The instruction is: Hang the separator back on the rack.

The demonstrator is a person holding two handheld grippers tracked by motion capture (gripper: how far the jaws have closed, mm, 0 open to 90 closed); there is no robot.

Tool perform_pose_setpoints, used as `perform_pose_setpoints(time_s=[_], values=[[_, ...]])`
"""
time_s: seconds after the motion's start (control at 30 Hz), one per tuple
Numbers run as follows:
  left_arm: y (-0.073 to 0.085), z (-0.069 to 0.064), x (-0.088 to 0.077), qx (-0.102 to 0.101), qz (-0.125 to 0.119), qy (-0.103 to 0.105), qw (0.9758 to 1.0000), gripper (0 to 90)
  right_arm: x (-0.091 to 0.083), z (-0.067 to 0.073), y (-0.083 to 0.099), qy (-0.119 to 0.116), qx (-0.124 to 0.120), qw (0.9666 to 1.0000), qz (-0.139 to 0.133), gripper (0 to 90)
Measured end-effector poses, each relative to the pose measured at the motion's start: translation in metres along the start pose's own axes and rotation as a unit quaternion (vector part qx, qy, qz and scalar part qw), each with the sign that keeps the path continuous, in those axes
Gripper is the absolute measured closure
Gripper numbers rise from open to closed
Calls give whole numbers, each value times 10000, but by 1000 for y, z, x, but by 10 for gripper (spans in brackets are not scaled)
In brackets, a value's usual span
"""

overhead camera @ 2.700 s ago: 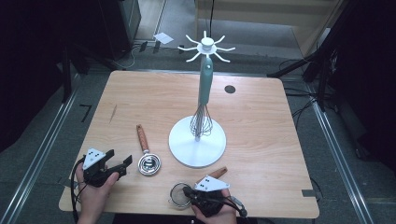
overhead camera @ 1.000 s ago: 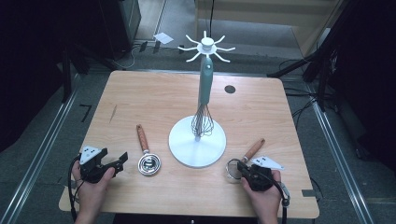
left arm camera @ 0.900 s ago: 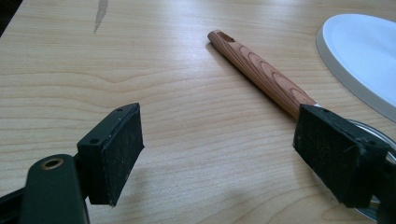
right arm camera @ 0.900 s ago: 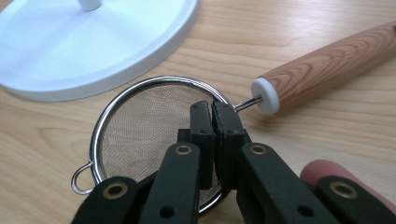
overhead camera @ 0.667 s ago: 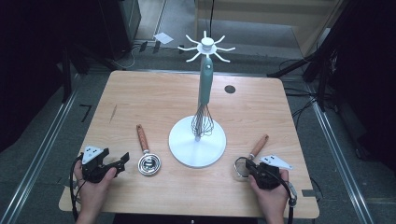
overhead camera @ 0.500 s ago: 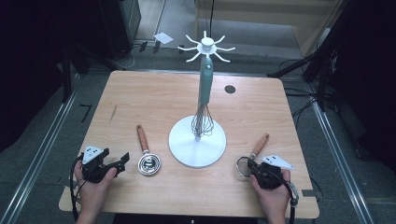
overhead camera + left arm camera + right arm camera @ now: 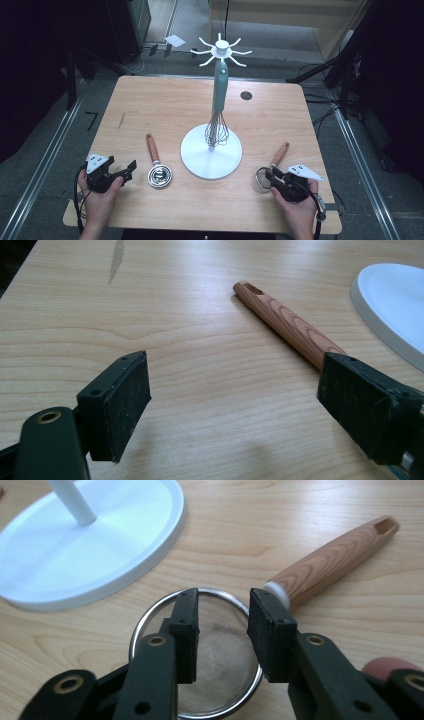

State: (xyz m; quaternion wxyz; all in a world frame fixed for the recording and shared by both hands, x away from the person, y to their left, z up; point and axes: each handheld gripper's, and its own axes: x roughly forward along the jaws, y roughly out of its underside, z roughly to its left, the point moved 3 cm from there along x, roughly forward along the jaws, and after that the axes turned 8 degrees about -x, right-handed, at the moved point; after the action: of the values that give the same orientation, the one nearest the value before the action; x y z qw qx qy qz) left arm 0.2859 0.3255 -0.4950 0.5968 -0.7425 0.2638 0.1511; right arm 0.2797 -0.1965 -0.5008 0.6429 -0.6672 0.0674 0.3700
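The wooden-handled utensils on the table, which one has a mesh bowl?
The strainer right of the white stand, under the right gripper. Its bowl is see-through mesh; the spoon on the left has a solid shiny metal bowl.

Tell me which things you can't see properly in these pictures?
- Measuring spoon: in the left gripper view its bowl is hidden behind the left gripper's right-hand jaw and cut off by the bottom edge.
- Strainer: in the right gripper view the right gripper's jaws cover part of its mesh.
- Whisk: its hook on the stand is too small to make out in the high view.
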Motion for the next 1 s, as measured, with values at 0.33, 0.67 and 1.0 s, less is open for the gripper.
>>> perform_pose_setpoints(time_s=[0.33,0.67,1.0], values=[[-8,8,-2,150,-274,60,9995,143,-15,-20,-35,157,753,9968,212,543],[-2,2,2,389,-191,-24,9991,147,3,-32,-44,508,1773,9797,783,592],[-2,2,2,355,-179,13,9992,149,12,-39,-46,701,2042,9702,1099,645]])
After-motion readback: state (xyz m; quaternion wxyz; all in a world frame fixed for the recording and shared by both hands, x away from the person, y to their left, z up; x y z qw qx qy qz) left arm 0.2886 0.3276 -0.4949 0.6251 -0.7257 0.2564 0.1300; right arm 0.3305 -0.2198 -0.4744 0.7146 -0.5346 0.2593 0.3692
